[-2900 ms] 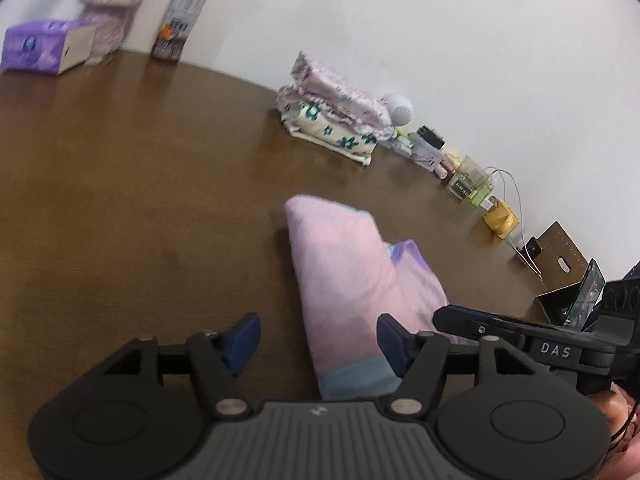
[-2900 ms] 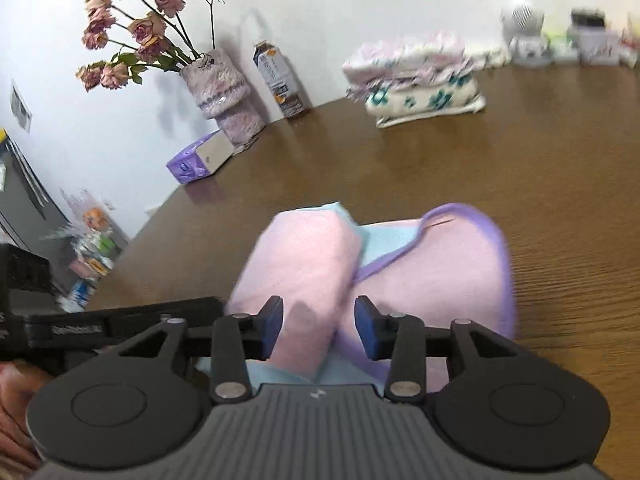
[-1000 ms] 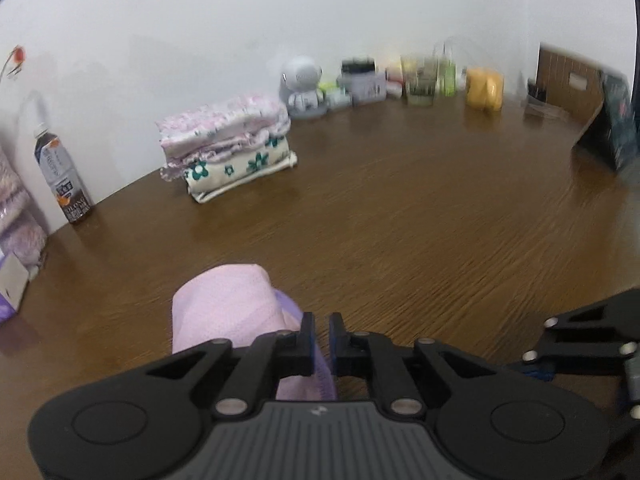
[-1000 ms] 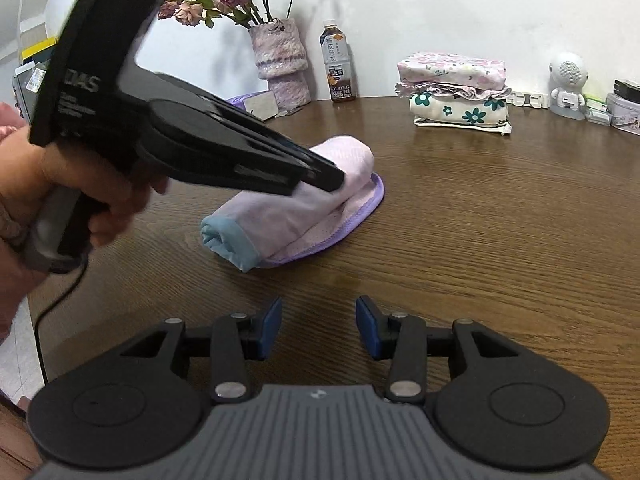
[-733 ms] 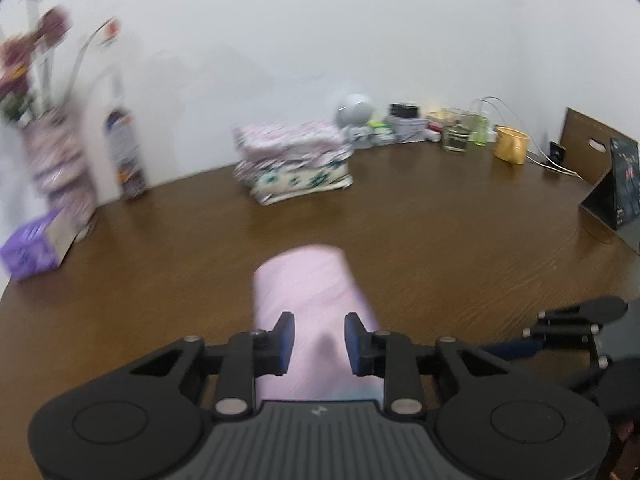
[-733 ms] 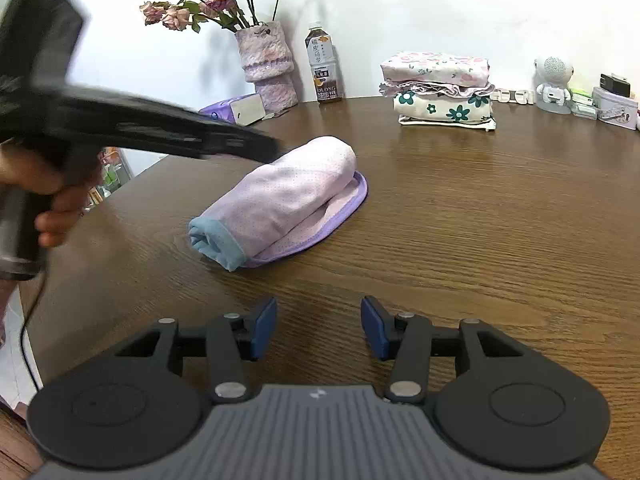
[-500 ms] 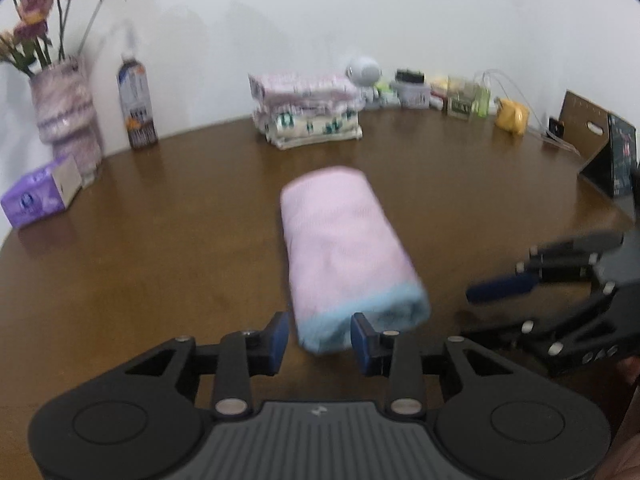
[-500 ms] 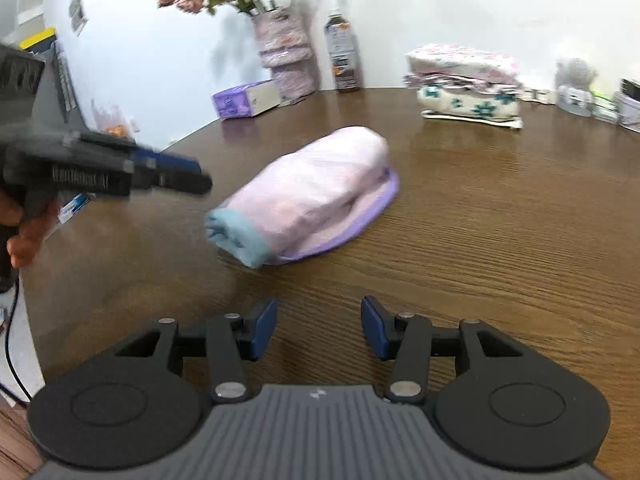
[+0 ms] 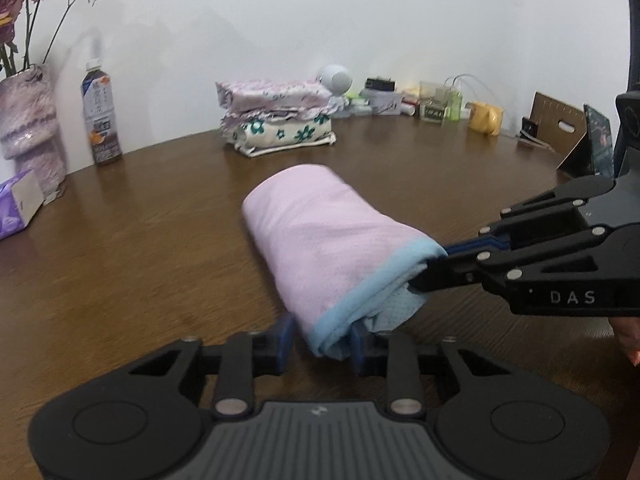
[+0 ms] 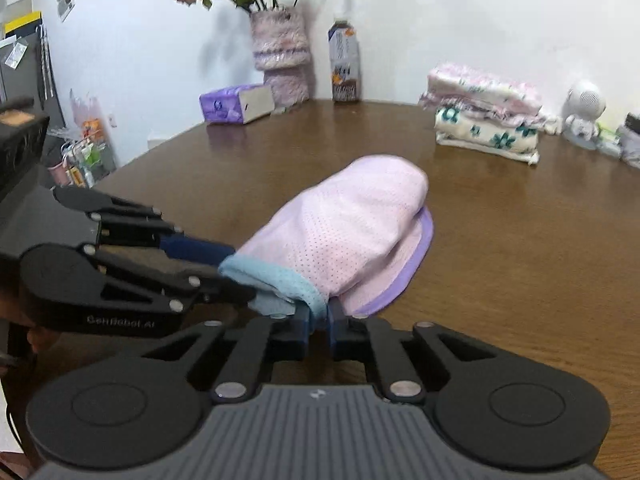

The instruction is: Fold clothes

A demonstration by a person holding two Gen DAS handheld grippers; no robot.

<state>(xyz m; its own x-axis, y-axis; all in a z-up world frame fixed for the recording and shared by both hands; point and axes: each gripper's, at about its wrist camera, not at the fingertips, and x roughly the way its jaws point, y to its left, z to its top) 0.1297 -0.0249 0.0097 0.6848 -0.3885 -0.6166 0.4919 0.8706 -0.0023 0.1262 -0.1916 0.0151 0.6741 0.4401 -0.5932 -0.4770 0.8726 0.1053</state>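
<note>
Both the left gripper (image 9: 322,340) and the right gripper (image 10: 319,322) pinch the pink garment's (image 9: 320,236) near (blue-hemmed) end.

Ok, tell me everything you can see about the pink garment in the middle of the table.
The pink garment is a perforated mesh fabric, folded into a thick roll-like bundle lying on the brown table. Its near end has light blue trim; a purple-edged layer shows underneath. The left gripper brackets that near end, and the right gripper pinches the blue hem.
</note>
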